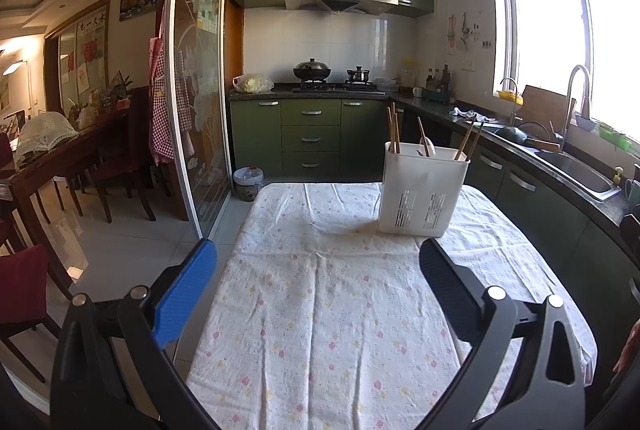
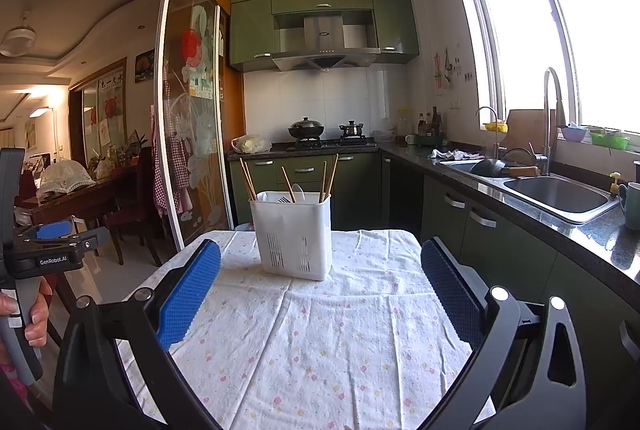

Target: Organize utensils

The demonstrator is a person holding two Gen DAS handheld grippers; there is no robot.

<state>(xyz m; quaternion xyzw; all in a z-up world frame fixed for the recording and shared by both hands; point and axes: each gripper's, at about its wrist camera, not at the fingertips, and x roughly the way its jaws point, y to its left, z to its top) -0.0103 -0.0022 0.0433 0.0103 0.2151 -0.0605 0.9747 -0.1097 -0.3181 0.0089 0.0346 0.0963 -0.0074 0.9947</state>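
Both the left gripper [image 1: 318, 290] and right gripper [image 2: 320, 290] gape wide and empty before the white utensil caddy [image 2: 294, 234] on the floral tablecloth [image 2: 320, 342], whose light, stiff, slippery wooden chopsticks [image 2: 248, 180] seem best pinched near their upright tips.

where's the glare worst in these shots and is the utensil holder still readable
Left wrist view: the window is blown out to white at upper right, yet the white utensil holder stays clear, its slots and chopsticks legible. Right wrist view: the same window washes out, the holder is sharp; fisheye bending curves the door frame.
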